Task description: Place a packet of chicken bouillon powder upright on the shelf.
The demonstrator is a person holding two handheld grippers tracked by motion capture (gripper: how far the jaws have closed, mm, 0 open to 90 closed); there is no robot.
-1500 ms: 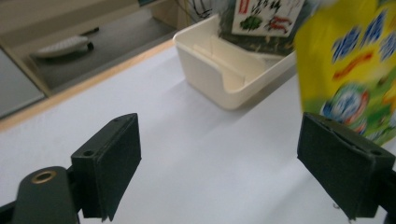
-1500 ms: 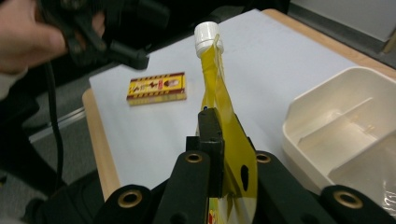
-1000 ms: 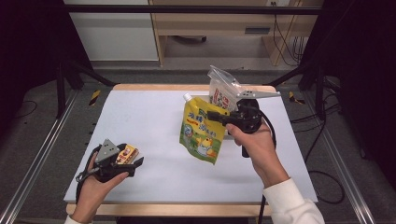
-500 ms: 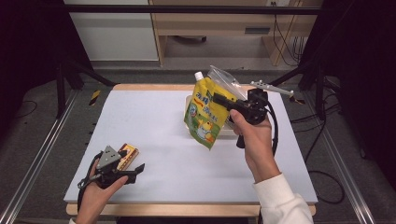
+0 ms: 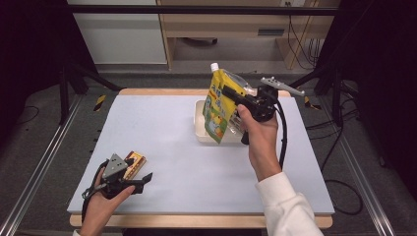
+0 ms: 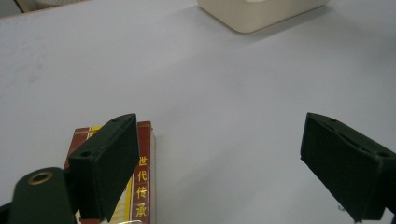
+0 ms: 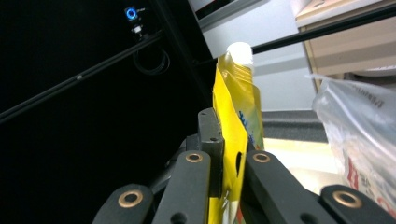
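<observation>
Jaws of the right gripper [image 5: 231, 94] are clamped on the side edge of a yellow spouted pouch [image 5: 219, 110], holding it upright and clear of the table so its white cap points up and its body hangs over a cream tray [image 5: 200, 125] at the far right of the work surface; the grip on the flat seam, seen close in the right gripper view [image 7: 229, 163], appears chosen to keep the soft pack from folding. A clear plastic bag [image 5: 243, 91] sits just behind the pouch, touching or nearly touching it; which cannot be told. From the pose, the pouch looks to be on its way into or out of the tray. At the near left corner, the left gripper [image 5: 140, 181] lies low in the person's hand with its jaws wide apart and nothing between them, resting just beside a small red-and-yellow box [image 6: 142, 186] that lies flat on the table. The work surface is a pale blue-grey mat [image 5: 162, 137] over a wooden tabletop. Around it stand black metal frame rails, dark curtains, trailing cables on a grey floor, and a light wooden cabinet against the far wall.
</observation>
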